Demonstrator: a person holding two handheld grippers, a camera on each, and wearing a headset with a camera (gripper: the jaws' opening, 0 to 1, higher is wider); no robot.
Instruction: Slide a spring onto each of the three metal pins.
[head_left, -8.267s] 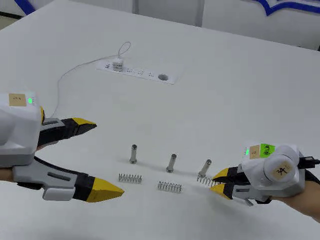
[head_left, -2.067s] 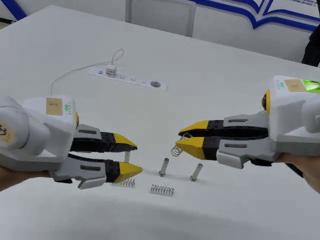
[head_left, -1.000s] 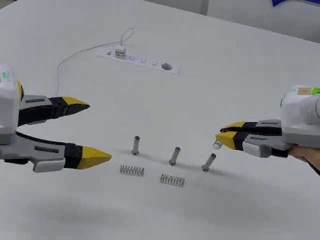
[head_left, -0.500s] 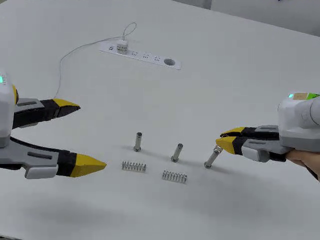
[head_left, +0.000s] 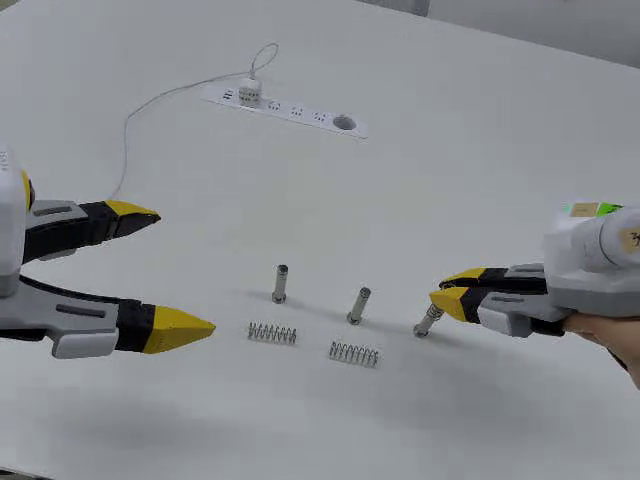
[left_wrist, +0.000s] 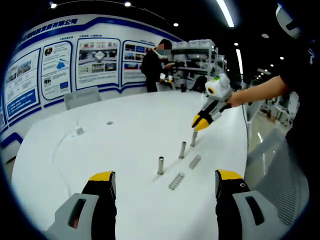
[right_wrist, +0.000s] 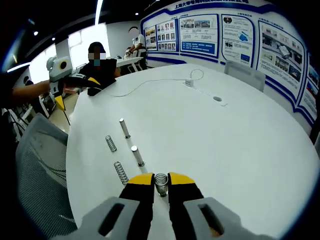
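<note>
Right gripper view: claw (right_wrist: 161, 178) pinches coiled metal spring (right_wrist: 160, 185).

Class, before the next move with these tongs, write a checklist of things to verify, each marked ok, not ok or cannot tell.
1. Right tongs shut on the spring: ok.
2. That spring threaded over the right pin: cannot tell.
3. Left tongs open, apart from the pins: ok.
4. Two loose springs lying on the table: ok.
5. Middle pin and left pin standing, bare: ok.
</note>
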